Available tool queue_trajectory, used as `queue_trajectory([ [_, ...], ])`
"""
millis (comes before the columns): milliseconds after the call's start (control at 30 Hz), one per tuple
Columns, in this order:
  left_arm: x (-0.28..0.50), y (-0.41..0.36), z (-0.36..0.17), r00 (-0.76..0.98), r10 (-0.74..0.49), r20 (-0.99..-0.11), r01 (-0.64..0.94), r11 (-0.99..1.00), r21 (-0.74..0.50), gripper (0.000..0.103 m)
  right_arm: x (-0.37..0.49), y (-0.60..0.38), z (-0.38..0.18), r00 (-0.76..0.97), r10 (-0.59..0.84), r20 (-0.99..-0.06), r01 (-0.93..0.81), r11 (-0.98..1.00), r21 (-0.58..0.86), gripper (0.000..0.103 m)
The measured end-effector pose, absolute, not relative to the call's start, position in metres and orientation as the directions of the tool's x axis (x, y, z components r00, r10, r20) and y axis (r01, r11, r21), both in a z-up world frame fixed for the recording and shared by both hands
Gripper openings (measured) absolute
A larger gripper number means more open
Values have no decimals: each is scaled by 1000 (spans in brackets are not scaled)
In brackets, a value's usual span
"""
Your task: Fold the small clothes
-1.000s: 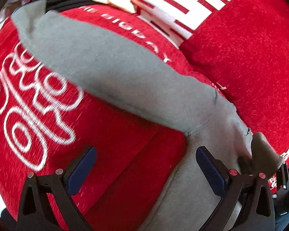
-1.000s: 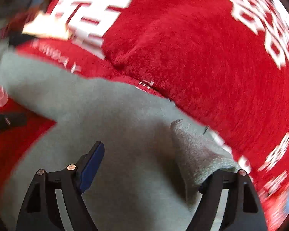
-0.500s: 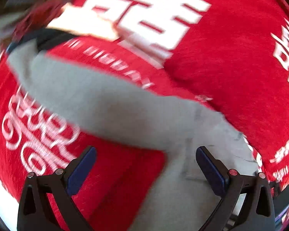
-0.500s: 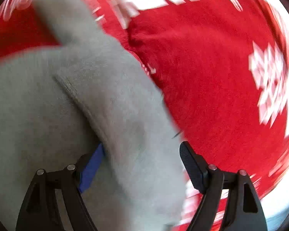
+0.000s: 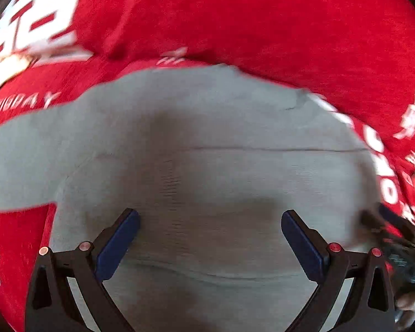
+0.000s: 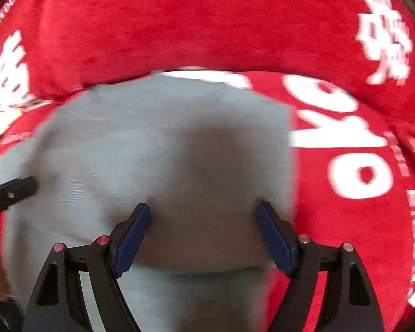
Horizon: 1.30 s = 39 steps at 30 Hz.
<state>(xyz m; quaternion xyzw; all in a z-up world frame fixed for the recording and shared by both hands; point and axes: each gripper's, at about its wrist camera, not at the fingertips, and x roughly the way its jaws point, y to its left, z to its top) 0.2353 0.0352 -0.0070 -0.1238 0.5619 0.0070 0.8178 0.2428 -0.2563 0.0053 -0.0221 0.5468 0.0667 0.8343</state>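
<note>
Right wrist: claw (image 6: 203,221) agape (empty) over garment (image 6: 166,144)

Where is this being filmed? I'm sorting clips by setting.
Probably a home, on a bed or sofa, though no furniture frame shows. A plush red cover printed with white characters bulges like cushions, and a grey garment lies spread on it for folding.
</note>
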Motion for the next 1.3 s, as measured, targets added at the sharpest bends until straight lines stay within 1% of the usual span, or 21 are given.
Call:
queue_trajectory([
  [167, 225, 44, -3, 388, -57, -920, -129, 985, -115, 103, 231, -284, 8, 411, 87, -908, -119, 992, 41, 83],
  [233, 218, 46, 10, 433, -74, -898, -133, 981, -145, 103, 223, -285, 26, 471, 25, -882, -97, 995, -23, 83],
  [300, 212, 42, 15, 454, -103, -885, -126, 976, -178, 103, 211, -266, 47, 537, 76, -840, -153, 988, -9, 83],
  [367, 207, 29, 10, 442, -129, -888, -96, 977, -190, 103, 202, -243, 50, 528, 131, -839, -226, 974, 10, 83],
  [433, 202, 14, -2, 409, -108, -906, -58, 988, -144, 103, 192, -209, 42, 481, 175, -859, -338, 941, 3, 83],
  [467, 199, 10, -9, 403, -72, -912, -52, 993, -102, 103, 188, -200, 36, 470, 166, -867, -364, 931, -19, 83],
  [500, 196, 10, -12, 412, -63, -909, -48, 995, -91, 103, 183, -187, 23, 462, 118, -879, -389, 917, -82, 83],
  [533, 193, 12, -12, 432, -72, -899, -44, 994, -101, 103, 181, -185, 17, 459, 91, -884, -389, 915, -108, 83],
  [567, 190, 16, -12, 440, -74, -895, -45, 994, -104, 103, 179, -188, 12, 453, 103, -885, -378, 922, -86, 84],
  [600, 188, 20, -14, 448, -72, -891, -44, 994, -102, 103, 179, -204, 12, 439, 169, -882, -341, 940, 11, 84],
  [633, 185, 24, -15, 466, -71, -882, -34, 995, -98, 103, 180, -217, 11, 425, 195, -884, -308, 949, 61, 84],
  [767, 177, 26, -19, 518, -68, -852, -12, 996, -87, 103, 177, -245, 23, 403, 259, -878, -287, 947, 147, 84],
  [833, 179, 26, -19, 528, -63, -847, -25, 996, -89, 103, 183, -251, 37, 431, 233, -872, -241, 961, 137, 86],
  [900, 179, 25, -19, 535, -51, -844, -26, 997, -77, 103, 190, -249, 59, 496, 225, -839, -221, 967, 128, 86],
  [1000, 177, 24, -19, 538, -54, -841, -25, 996, -80, 103, 219, -225, 61, 507, 182, -843, -196, 976, 93, 86],
  [1067, 176, 25, -19, 539, -55, -840, -23, 996, -81, 103, 236, -202, 51, 466, 174, -868, -219, 973, 77, 86],
  [1133, 175, 25, -19, 541, -54, -840, -24, 997, -79, 103, 255, -180, 28, 380, 168, -910, -269, 961, 65, 86],
  [1167, 175, 25, -19, 541, -54, -839, -24, 997, -80, 103, 263, -173, 13, 351, 131, -927, -281, 959, 29, 86],
  [1233, 174, 25, -19, 544, -53, -838, -24, 997, -79, 103, 272, -182, -3, 348, 53, -936, -253, 967, -39, 86],
  [1267, 174, 25, -19, 544, -53, -837, -25, 997, -79, 103, 278, -200, -5, 364, 81, -928, -214, 977, 2, 86],
  [1300, 174, 25, -19, 543, -52, -838, -26, 997, -79, 103, 282, -217, -5, 374, 71, -925, -157, 988, 12, 86],
])
